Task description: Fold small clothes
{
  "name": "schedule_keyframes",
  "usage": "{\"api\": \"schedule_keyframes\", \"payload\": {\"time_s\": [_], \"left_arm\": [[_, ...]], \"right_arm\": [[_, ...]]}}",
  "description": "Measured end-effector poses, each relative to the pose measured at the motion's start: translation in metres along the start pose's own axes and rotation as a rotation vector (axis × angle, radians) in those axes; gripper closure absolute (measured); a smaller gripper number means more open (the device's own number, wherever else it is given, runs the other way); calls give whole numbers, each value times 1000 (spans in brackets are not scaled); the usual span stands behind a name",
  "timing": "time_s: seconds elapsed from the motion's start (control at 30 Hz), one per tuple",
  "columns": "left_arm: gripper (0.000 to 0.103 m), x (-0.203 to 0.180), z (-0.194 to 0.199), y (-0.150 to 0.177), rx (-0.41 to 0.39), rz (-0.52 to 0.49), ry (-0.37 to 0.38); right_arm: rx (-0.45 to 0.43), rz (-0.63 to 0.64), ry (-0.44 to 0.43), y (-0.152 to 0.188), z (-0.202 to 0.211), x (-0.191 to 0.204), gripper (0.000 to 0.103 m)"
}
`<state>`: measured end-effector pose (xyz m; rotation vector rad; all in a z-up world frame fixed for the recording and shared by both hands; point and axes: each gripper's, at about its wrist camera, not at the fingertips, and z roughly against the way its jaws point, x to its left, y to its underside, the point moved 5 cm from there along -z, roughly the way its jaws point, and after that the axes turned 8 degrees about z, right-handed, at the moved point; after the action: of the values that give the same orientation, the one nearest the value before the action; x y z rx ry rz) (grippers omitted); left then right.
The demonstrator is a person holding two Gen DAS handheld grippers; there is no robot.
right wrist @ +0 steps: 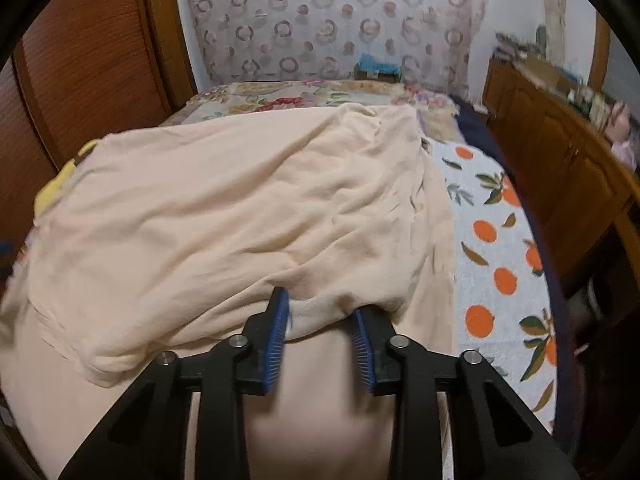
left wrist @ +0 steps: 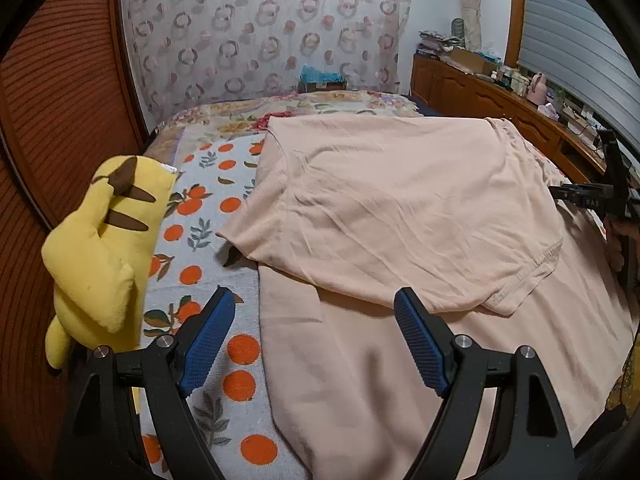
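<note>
Hanging open and empty, the left gripper (left wrist: 314, 300) is waiting over the near left edge of the peach T-shirt (left wrist: 400, 208) on the bed (left wrist: 224, 240). The right gripper (right wrist: 320, 312) is pinching a folded-over shirt flap (right wrist: 320, 314) straight ahead, so it is nearer.

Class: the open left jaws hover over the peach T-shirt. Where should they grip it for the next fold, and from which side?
Probably the stitched hem corner of the peach T-shirt, approached from the near edge: it lies flapped over the lower layer, just ahead of the left gripper.
</note>
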<state>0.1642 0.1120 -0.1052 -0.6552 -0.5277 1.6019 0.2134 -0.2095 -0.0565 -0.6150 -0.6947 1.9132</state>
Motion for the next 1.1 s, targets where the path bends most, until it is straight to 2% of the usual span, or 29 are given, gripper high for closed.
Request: {"api": "schedule_keyframes", "payload": {"time_s": [0.33, 0.47, 0.53, 0.63, 0.8, 0.87, 0.9, 0.93, 0.97, 1.0, 1.03, 1.1], "left_arm": [[21, 23, -26, -24, 42, 79, -7], [21, 32, -40, -34, 54, 70, -36], [36, 35, -46, -38, 66, 75, -42], [43, 35, -55, -43, 78, 74, -40], [47, 43, -70, -50, 96, 75, -82], [55, 46, -73, -52, 103, 84, -81], [65, 46, -74, -52, 103, 88, -55], [80, 45, -74, -52, 106, 86, -39], [88, 44, -73, -52, 112, 80, -31], [97, 42, -71, -52, 111, 70, -29], [98, 38, -66, -52, 100, 54, -25], [98, 29, -50, -55, 66, 29, 1]], "right_arm": [[-25, 28, 10, 8, 0, 6, 72], [-26, 26, 6, 7, 2, 4, 72], [-25, 28, 7, 7, 3, 3, 72], [-26, 29, 7, 7, 3, 2, 72], [-26, 34, 9, 7, 4, 2, 72], [-27, 34, 7, 7, 4, 2, 73], [-27, 35, 8, 7, 4, 3, 73], [-27, 38, 8, 7, 4, 4, 76], [-29, 44, 6, 7, 5, 5, 79], [-31, 50, 5, 6, 5, 6, 88], [-32, 56, 11, 6, 6, 7, 96], [-44, 72, 11, 5, 8, 10, 99]]}}
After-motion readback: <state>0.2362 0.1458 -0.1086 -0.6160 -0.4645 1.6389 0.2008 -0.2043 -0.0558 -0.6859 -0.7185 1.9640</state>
